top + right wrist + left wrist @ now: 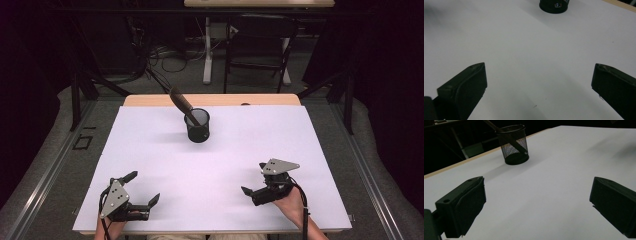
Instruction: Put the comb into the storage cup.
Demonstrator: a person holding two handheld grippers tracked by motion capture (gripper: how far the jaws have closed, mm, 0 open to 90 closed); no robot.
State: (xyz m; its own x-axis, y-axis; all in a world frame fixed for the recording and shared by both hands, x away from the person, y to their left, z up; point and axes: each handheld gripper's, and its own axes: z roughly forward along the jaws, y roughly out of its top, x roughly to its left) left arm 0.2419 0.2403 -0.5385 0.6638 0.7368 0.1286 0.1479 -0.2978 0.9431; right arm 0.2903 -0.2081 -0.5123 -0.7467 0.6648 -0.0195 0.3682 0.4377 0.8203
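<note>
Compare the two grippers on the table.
The left gripper sits near the table's front left corner; the right gripper sits front right. The left gripper's jaws point right and away; the right gripper's point left and away, toward the mesh cup. Both are open, holding nothing, each in a hand.

A mesh cup point(198, 125) is standing on the desk point(150, 145) near its far edge, with a brush point(182, 106) leaning inside it toward the far left. Well nearer than the cup, the left tool point(142, 189) is sitting to its left and the right tool point(254, 178) to its right.
</note>
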